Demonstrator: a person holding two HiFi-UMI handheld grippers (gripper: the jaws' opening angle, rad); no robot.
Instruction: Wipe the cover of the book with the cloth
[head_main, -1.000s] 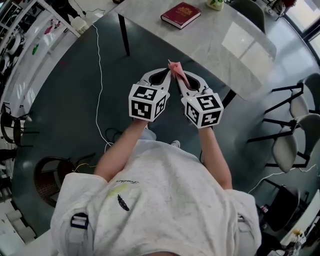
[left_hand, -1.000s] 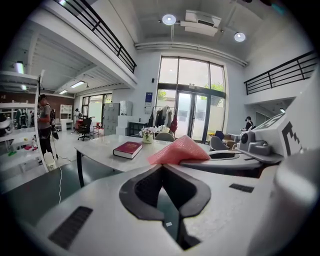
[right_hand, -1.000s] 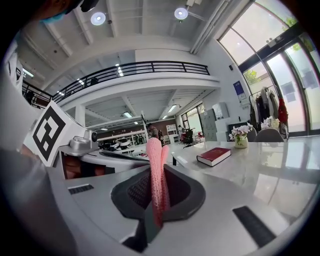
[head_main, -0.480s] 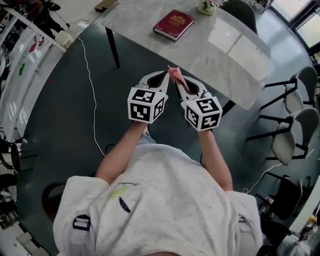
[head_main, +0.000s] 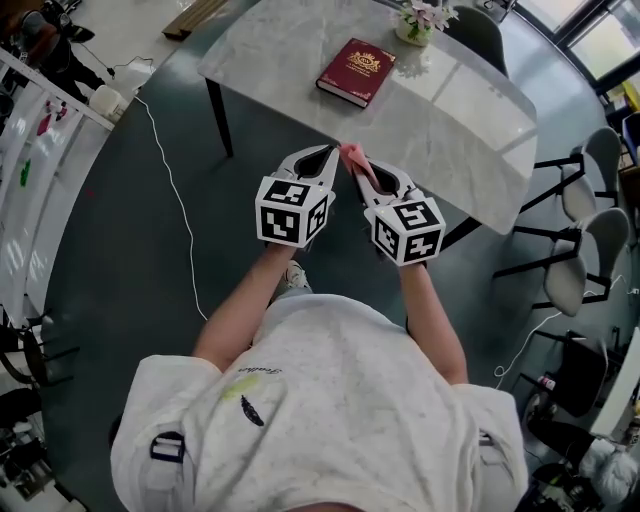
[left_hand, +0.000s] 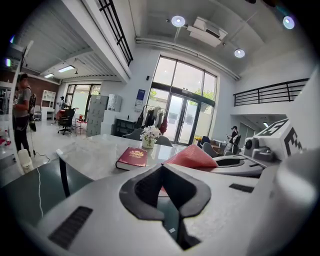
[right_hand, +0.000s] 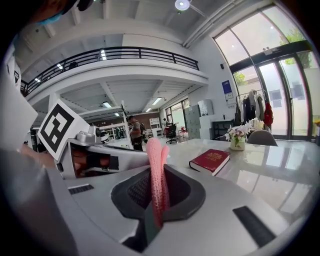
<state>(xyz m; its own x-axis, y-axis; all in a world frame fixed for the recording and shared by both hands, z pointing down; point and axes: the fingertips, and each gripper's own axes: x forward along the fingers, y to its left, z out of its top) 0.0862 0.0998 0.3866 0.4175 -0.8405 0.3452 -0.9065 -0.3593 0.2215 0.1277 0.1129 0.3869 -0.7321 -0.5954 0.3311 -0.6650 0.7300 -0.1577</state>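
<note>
Expect the pink cloth (right_hand: 152, 150), clamped in the right tool (right_hand: 159, 172), to be light, soft and floppy, best gripped by that edge; note the left tool (left_hand: 162, 167) just beside, closed on nothing. Treat the red book (head_main: 357, 71), flat on the desk (head_main: 290, 50) well ahead of both tools, as stiff, smooth and liable to slide unless steadied at an edge. Mind the small pot (head_main: 413, 32) of flowers (head_main: 425, 14) just beyond it.

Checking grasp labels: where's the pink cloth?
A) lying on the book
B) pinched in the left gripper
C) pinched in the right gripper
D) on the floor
C: the right gripper has its jaws shut on the cloth, while the left gripper is shut on nothing and the book lies bare on the table.
</note>
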